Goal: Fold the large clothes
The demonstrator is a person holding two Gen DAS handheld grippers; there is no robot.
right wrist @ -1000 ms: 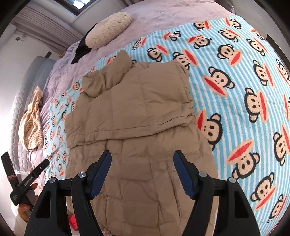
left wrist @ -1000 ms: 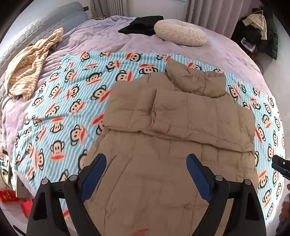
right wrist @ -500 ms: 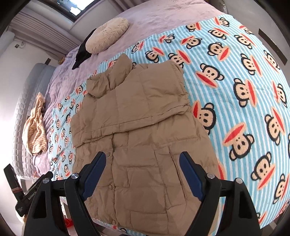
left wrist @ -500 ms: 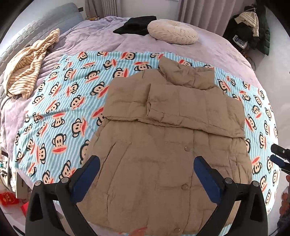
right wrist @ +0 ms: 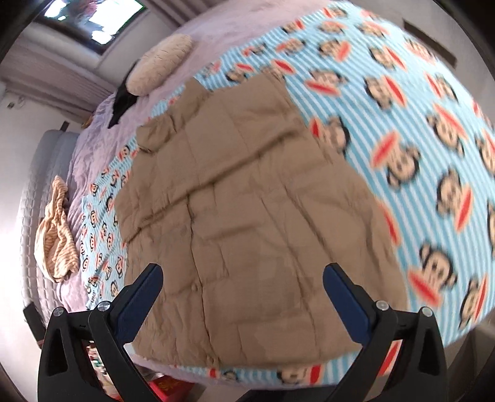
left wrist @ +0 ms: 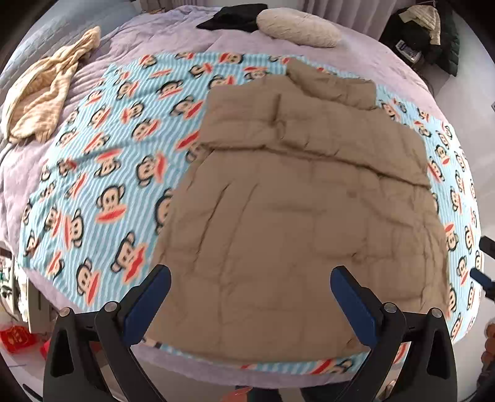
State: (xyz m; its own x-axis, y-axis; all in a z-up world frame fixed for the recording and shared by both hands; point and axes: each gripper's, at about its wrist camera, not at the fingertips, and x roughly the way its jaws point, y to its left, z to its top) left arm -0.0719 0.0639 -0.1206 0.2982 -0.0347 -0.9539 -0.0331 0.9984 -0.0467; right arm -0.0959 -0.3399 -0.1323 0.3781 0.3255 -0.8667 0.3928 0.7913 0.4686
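Lying flat on the monkey-print blanket (left wrist: 102, 173) near the bed's front edge, the tan puffer jacket (left wrist: 297, 216), sleeves folded across its chest, looks soft, bulky and springy; its hem corners seem the best grip. The left gripper (left wrist: 250, 297) and right gripper (right wrist: 243, 292) hover above the hem, jaws apart, empty.

Left wrist view: above the bed's near edge, looking forward and down past the left gripper (left wrist: 250, 297) along the tan jacket (left wrist: 297, 222) toward the round cushion (left wrist: 297, 27). Right wrist view: same near edge, rolled, right gripper (right wrist: 243, 293) low in frame, cushion (right wrist: 161, 66) upper left. Both share jacket (right wrist: 247, 222), monkey blanket (left wrist: 102, 173) (right wrist: 433, 173), striped garment (left wrist: 43, 102) (right wrist: 57, 244)
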